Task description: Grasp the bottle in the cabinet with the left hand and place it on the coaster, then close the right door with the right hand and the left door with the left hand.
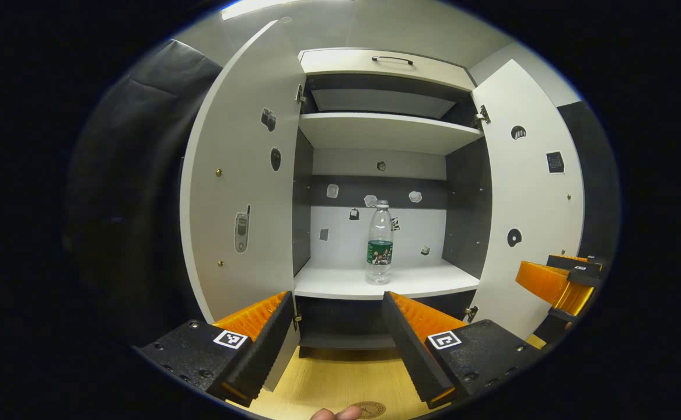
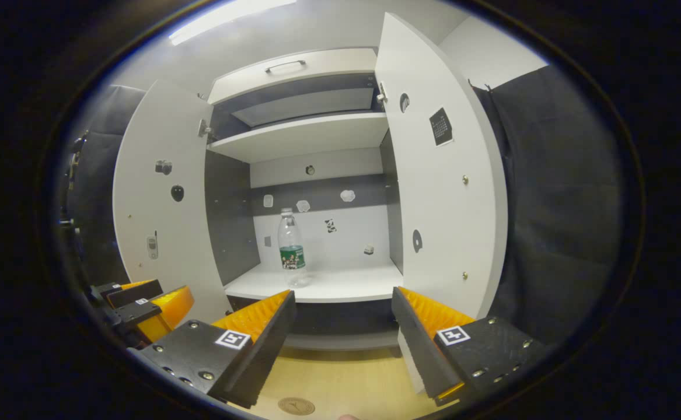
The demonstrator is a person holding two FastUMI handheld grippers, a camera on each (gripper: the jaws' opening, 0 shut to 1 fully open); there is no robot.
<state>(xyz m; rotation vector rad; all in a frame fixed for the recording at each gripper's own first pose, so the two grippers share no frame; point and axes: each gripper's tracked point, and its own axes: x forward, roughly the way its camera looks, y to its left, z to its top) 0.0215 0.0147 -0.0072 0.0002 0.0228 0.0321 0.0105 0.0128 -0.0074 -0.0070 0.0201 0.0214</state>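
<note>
A clear plastic bottle (image 1: pixel 379 242) (image 2: pixel 291 248) with a green label stands upright on the lower shelf (image 1: pixel 387 283) of a white cabinet. Both cabinet doors stand wide open: the left door (image 1: pixel 241 192) (image 2: pixel 159 204) and the right door (image 1: pixel 527 204) (image 2: pixel 445 186). A round brown coaster (image 1: pixel 368 409) (image 2: pixel 296 406) lies on the wooden tabletop in front of the cabinet. My left gripper (image 1: pixel 340 344) is open, in front of the shelf and well short of the bottle. My right gripper (image 2: pixel 343 344) is open too, holding nothing, beside the left one.
An upper shelf (image 1: pixel 387 131) and a closed drawer with a handle (image 1: pixel 393 60) sit above the bottle. Small stickers dot the doors and back wall. In the left gripper view, the right gripper (image 1: pixel 562 280) hangs near the right door. A fingertip (image 1: pixel 334 414) shows beside the coaster.
</note>
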